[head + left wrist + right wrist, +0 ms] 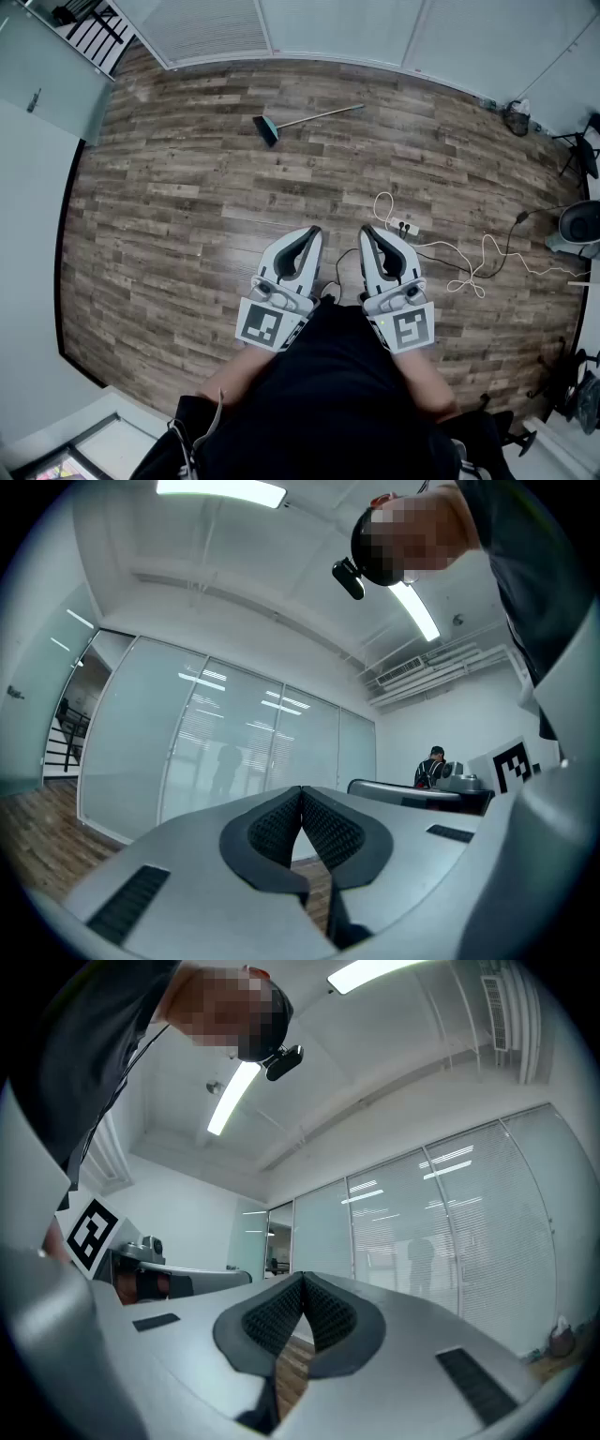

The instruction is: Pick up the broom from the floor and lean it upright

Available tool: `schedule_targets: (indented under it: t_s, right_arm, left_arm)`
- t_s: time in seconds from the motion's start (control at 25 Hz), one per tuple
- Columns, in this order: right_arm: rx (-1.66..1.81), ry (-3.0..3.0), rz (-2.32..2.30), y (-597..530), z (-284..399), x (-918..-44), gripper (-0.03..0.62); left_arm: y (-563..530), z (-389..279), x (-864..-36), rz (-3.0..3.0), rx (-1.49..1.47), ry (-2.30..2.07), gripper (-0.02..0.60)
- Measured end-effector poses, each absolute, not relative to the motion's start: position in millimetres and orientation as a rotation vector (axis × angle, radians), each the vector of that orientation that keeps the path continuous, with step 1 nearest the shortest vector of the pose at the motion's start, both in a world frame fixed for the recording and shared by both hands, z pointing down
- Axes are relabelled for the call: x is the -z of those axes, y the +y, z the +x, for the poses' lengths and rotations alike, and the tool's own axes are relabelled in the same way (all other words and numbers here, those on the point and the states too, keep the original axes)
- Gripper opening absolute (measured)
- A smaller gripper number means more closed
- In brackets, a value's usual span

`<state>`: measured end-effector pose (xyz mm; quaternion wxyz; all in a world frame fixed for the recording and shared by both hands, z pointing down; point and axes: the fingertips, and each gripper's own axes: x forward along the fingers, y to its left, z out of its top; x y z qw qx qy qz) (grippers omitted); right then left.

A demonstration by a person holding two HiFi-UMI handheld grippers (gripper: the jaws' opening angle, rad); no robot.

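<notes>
The broom [309, 118] lies flat on the wood floor [169, 206], close to the blind-covered wall [216, 28] at the far side of the room; its teal head forms the left end and its thin handle runs from there to the right, away from the head. Nothing touches the broom. The left gripper [313, 232] is held well short of the broom, on the person's side of it and roughly in line with the middle of the handle. Its ribbed pads [281, 822] meet at the tips with nothing between them, so it is closed and empty. The right gripper [302, 1281] is held just beside the left one, equally far from the broom and below the free end of the handle; its jaws are likewise closed on nothing. A white cable [441, 248] lies in loops on the floor to the right of both grippers, well apart from the broom (it is not in the direct path to the handle). Task progress is judged as not started: no step is done. Remaining steps are to approach the broom, open one gripper, close it on the handle, raise the broom, and lean it upright against a support such as the nearby wall.
</notes>
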<state>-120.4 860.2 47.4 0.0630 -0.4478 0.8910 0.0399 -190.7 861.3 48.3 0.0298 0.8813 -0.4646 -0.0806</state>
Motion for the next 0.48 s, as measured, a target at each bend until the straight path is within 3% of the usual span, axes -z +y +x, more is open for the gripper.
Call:
schedule_targets:
  t_s: [0.48]
  right_arm:
    - [-0.098,2.697,-1.412,855.4,-86.6,-65.0,0.020]
  left_arm:
    - [849.6,-221.7,-44.5,2.649,0.277,-1.579,0.018]
